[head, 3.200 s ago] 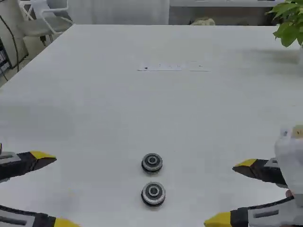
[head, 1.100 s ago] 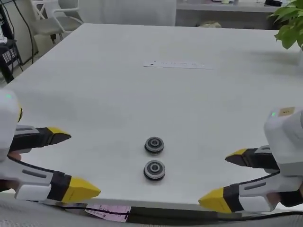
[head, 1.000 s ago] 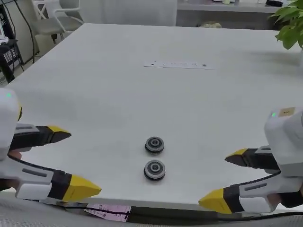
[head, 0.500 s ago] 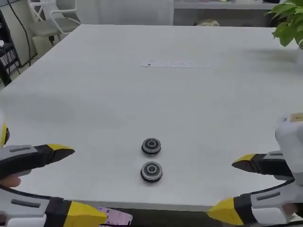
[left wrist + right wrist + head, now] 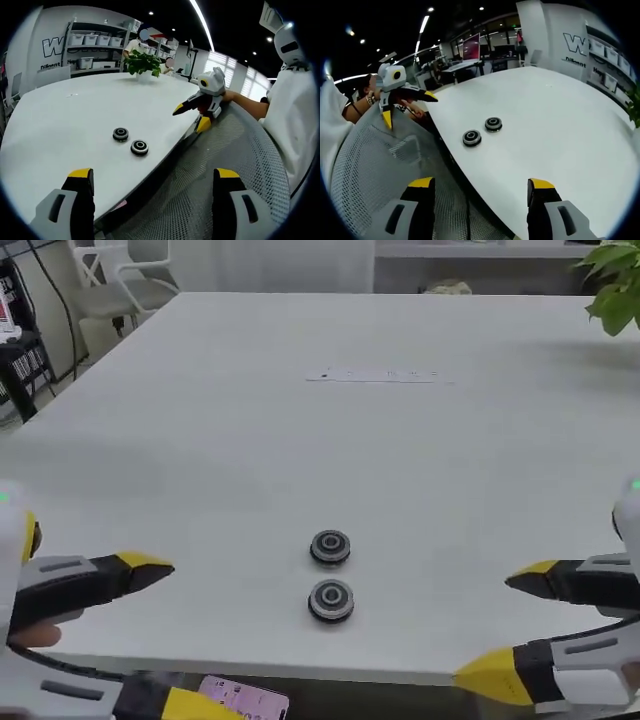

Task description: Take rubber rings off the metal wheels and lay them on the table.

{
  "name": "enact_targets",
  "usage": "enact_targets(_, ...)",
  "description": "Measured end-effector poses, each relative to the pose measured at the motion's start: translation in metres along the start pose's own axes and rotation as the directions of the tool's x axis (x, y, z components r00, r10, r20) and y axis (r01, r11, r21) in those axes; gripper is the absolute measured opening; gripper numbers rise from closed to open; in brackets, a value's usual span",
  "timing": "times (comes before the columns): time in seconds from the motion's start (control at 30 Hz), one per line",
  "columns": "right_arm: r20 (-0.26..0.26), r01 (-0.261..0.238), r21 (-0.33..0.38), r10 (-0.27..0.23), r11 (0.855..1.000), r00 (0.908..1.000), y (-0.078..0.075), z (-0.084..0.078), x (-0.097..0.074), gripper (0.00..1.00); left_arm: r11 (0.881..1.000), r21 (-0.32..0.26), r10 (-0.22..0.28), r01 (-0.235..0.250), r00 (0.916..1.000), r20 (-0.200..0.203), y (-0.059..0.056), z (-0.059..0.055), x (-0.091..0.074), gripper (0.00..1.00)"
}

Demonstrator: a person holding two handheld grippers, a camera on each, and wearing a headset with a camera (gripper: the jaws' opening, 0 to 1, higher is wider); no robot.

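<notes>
Two small metal wheels with dark rubber rings lie flat near the table's front edge, the far wheel (image 5: 330, 547) just behind the near wheel (image 5: 331, 600). My left gripper (image 5: 175, 635) hovers open at the lower left, off the table edge. My right gripper (image 5: 495, 630) hovers open at the lower right. Both are well apart from the wheels and hold nothing. In the left gripper view the far wheel (image 5: 120, 134) and near wheel (image 5: 139, 147) lie ahead of the left gripper (image 5: 152, 175). In the right gripper view the right gripper (image 5: 481, 183) faces the near wheel (image 5: 472, 138) and far wheel (image 5: 493, 124).
The white table (image 5: 300, 440) stretches far back, with a thin printed strip (image 5: 375, 375) lying near its middle. A potted plant (image 5: 615, 285) stands at the back right, chairs (image 5: 115, 280) at the back left. A pink item (image 5: 240, 698) sits below the front edge.
The head camera has shifted a little. Both grippers stay open and have sunk slightly lower and outward in the picture. The wheels have not moved on the table.
</notes>
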State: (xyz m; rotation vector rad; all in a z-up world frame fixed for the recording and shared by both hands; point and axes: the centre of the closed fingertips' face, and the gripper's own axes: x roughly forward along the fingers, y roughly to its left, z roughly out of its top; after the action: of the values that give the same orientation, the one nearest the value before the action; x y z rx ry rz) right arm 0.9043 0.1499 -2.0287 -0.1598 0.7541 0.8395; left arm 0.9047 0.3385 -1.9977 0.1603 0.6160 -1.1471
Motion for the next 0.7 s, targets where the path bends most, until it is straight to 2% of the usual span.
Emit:
enact_targets(0.1,0.011,-0.011,0.005,0.011,1.0,0.9999,0.0015,0.0021,0.0002,0.75,1.0,0.017,0.009,-0.009,1.0,-0.004,0.0012,-0.0001,-0.0008,0.98)
enact_targets(0.23,0.009,-0.027,0.004,0.027,1.0,0.9996,0.0048,0.002,0.0012,0.75,1.0,-0.001,0.023,-0.023,0.9991,0.037,0.0046,0.0058,-0.0036,0.98)
enact_targets(0.47,0.006,-0.034,-0.017,0.034,0.999,0.9994,0.0076,0.0029,0.0015,0.74,1.0,0.009,0.021,-0.021,0.9996,0.021,0.0036,0.0029,-0.0029,0.98)
enact_targets(0.7,0.018,-0.039,-0.026,0.04,0.999,0.999,0.01,0.0071,0.0007,0.73,0.999,0.011,0.037,-0.038,0.9975,0.061,0.0051,0.0087,-0.0062,0.98)
